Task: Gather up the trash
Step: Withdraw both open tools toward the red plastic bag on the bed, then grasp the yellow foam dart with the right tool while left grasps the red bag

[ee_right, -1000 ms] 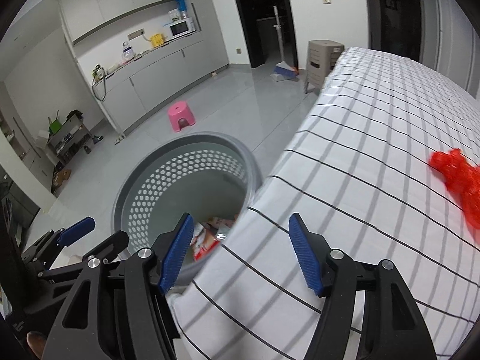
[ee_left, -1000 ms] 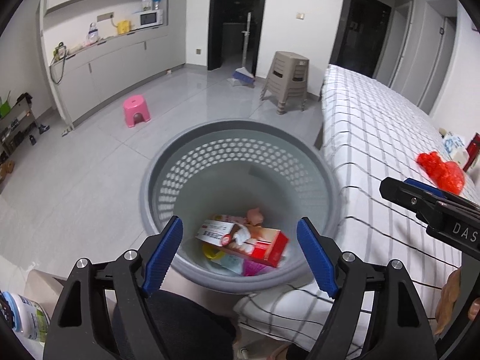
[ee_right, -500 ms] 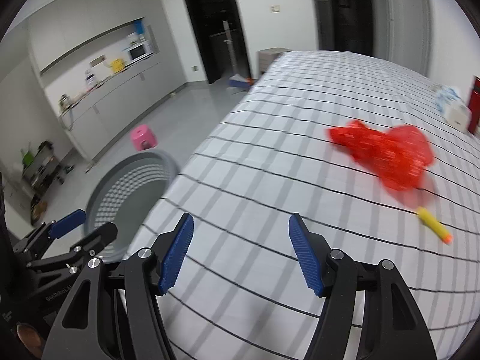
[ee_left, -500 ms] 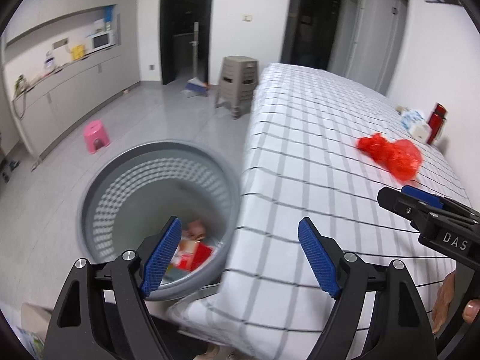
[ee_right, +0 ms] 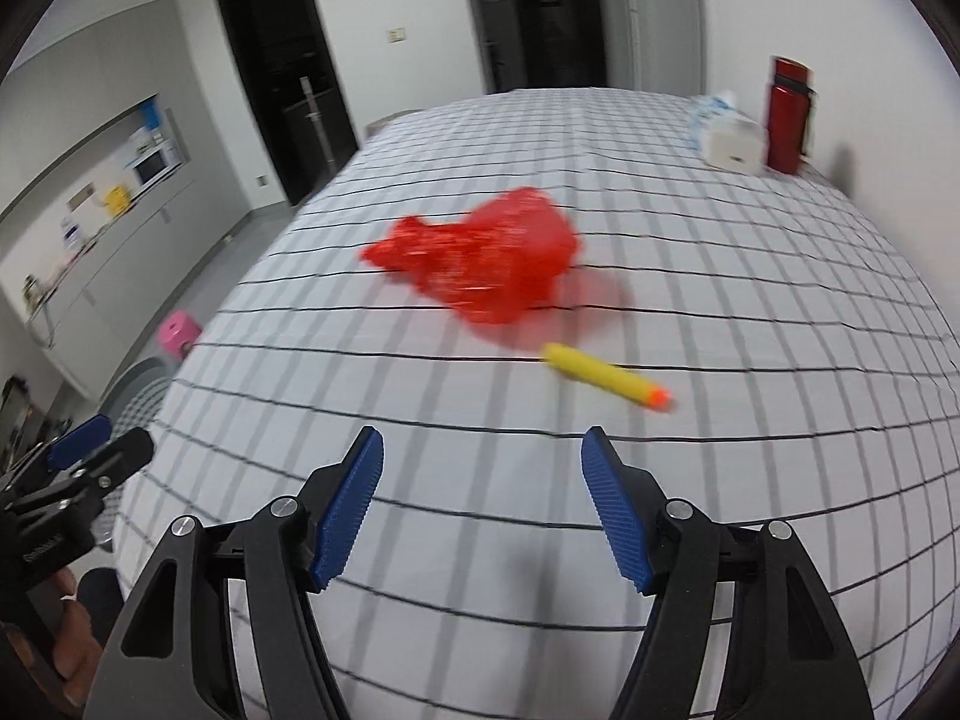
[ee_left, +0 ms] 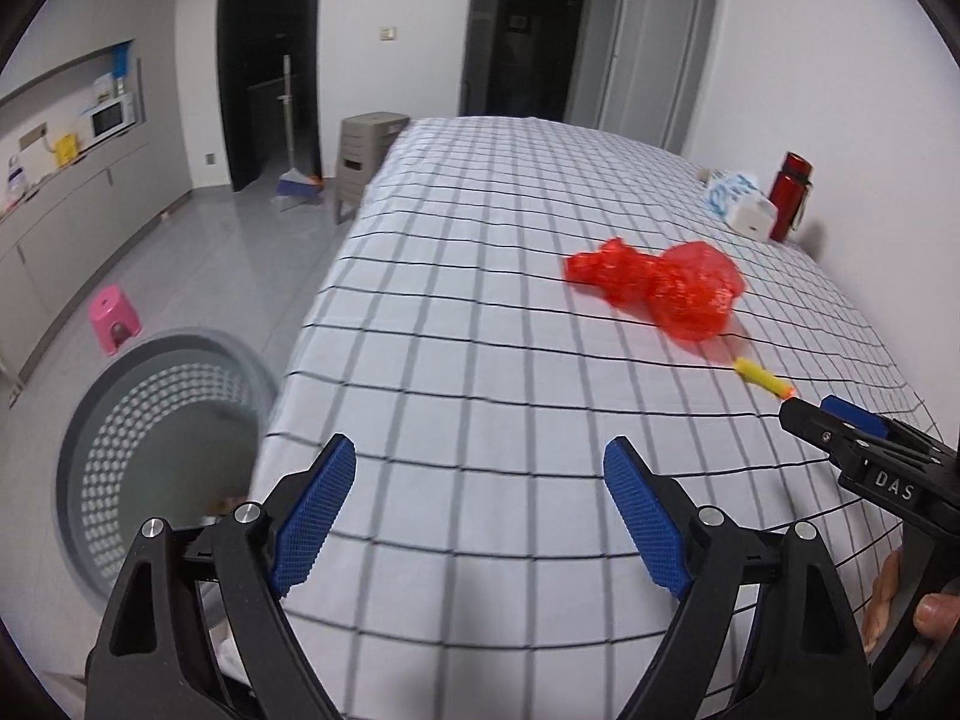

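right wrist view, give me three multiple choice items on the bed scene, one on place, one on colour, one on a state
1. Where does the yellow foam dart lie?
A. on the checked bedsheet, beside the red plastic bag
B. inside the grey laundry basket
C. on the floor

2. What colour is the dart's tip?
A. blue
B. orange
C. green

3. What is the state of the right claw?
A. shut on the dart
B. shut on the bag
C. open, nothing between its pads

Answers: 1 A, the dart rests on the sheet just in front of the bag. 2 B, its end toward the right shows orange. 3 C, the blue pads stand apart over bare sheet.
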